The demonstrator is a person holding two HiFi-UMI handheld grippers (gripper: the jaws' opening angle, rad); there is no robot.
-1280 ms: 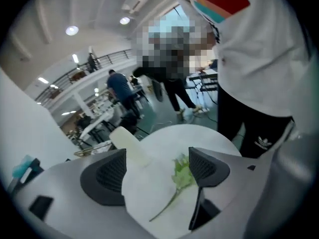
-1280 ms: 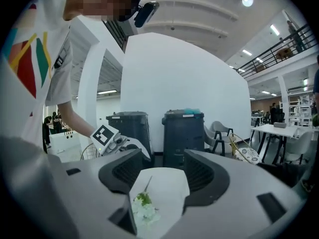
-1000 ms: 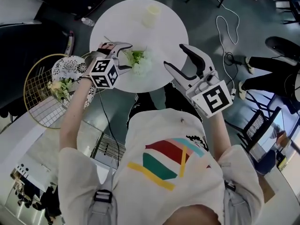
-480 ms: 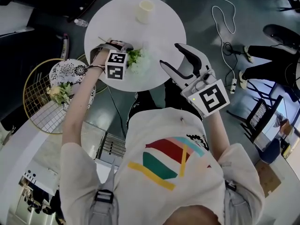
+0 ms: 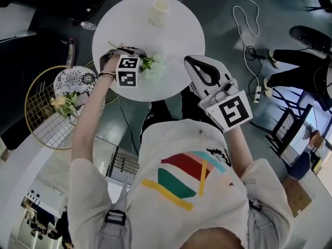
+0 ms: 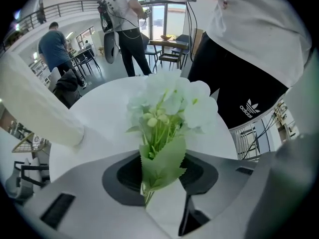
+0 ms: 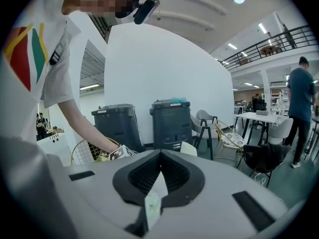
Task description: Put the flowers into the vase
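Left claw (image 5: 141, 61), now lower over the worktop (image 5: 176, 25), is closing around the flowers (image 5: 156, 67); right claw (image 5: 191, 61), spread a second ago, is pressed together, empty.

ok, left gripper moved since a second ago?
Yes: the left gripper moved in from the table edge toward the flowers; its jaws are closing on them.

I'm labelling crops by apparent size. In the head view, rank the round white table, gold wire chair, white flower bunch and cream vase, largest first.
1. round white table
2. gold wire chair, partly behind the arm
3. white flower bunch
4. cream vase, nearly the bunch's size, so this order is unsure
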